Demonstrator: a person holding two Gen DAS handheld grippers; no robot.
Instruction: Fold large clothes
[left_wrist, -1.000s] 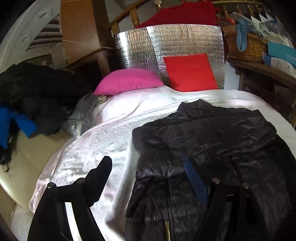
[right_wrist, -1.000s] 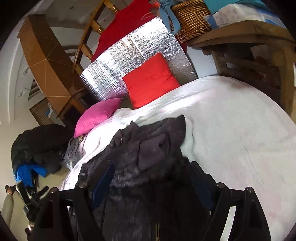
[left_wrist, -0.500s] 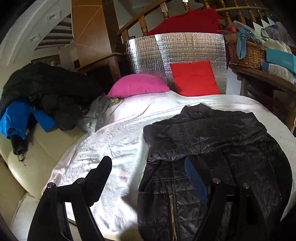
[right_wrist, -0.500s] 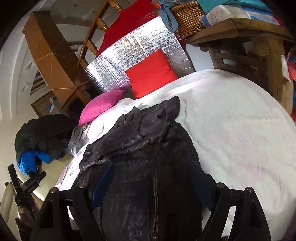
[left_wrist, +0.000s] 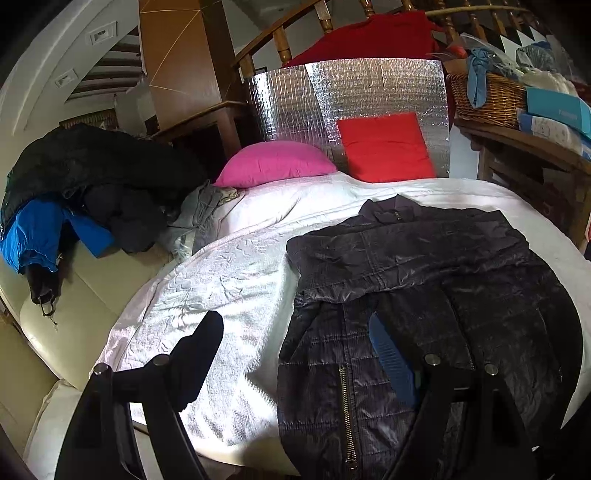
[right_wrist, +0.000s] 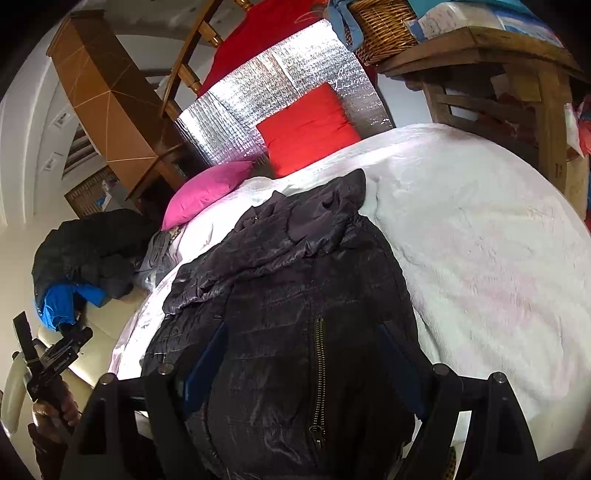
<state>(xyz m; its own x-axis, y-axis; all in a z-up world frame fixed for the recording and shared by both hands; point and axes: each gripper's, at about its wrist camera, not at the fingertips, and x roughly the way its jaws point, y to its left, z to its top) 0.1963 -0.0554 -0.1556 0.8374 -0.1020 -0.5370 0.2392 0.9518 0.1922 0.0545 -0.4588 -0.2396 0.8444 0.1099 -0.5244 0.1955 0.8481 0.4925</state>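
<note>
One quilted, glossy black jacket (left_wrist: 424, 295) lies flat on the embossed white bedspread (left_wrist: 229, 273), brass zipper (right_wrist: 317, 354) closed, sleeve folded across. Left gripper (left_wrist: 295, 354) and right gripper (right_wrist: 306, 365) both gape, holding nothing.

A bed (left_wrist: 236, 273) covered in a pale, lightly wrinkled white spread. A dark quilted jacket (left_wrist: 424, 295) with a brass zipper lies flat on it, collar toward the head. At the head rest a pink pillow (left_wrist: 275, 164) and a red cushion (left_wrist: 386, 147), side by side. A grey garment (left_wrist: 201, 210) lies crumpled at the bed's left edge.
</note>
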